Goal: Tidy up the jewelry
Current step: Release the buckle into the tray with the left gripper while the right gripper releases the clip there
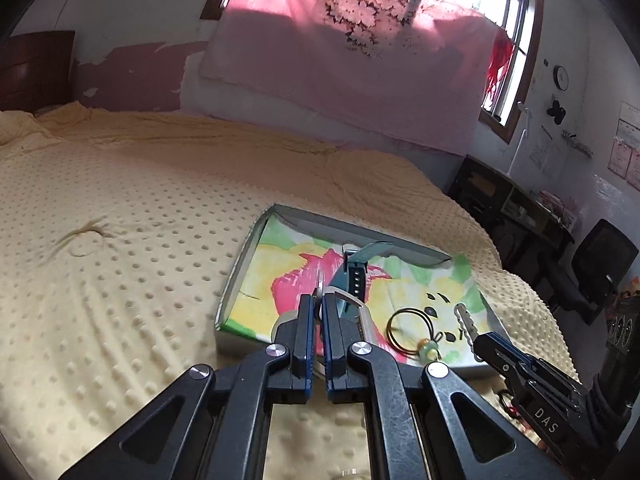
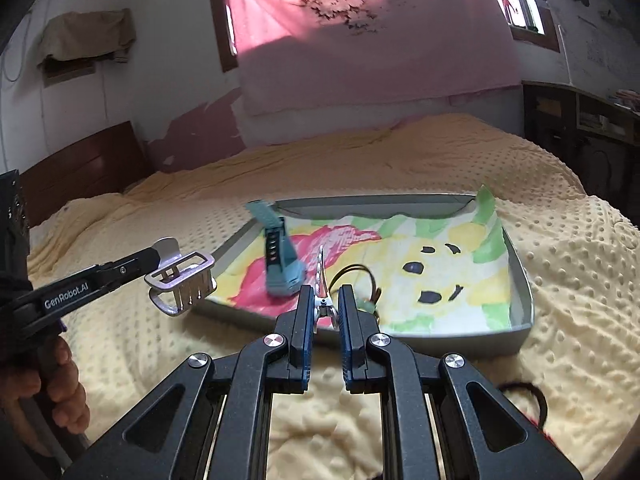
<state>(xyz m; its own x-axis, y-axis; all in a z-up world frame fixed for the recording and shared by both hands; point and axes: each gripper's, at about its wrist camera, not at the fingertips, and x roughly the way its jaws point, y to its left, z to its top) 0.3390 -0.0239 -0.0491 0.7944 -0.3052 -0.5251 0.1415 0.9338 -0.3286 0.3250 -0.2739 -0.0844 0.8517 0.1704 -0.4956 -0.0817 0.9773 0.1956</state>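
Note:
A grey tray (image 1: 230,292) lined with a colourful cloth lies on the yellow bedspread; it also shows in the right wrist view (image 2: 524,284). In it lie a teal watch (image 1: 352,276), also seen from the right (image 2: 282,260), and a gold bangle (image 1: 408,330) with a green bead. My left gripper (image 1: 316,300) is shut on a silver claw hair clip (image 2: 182,280), held above the tray's left edge. My right gripper (image 2: 323,300) is shut on a silver toothed hair clip (image 2: 322,280), also visible in the left wrist view (image 1: 466,322), over the tray's near side.
The dotted yellow bedspread (image 1: 120,240) surrounds the tray. A black hair tie (image 2: 528,396) lies on the bed near the right gripper. A dark desk and chair (image 1: 600,264) stand right of the bed, a wooden headboard (image 2: 80,176) at the far left.

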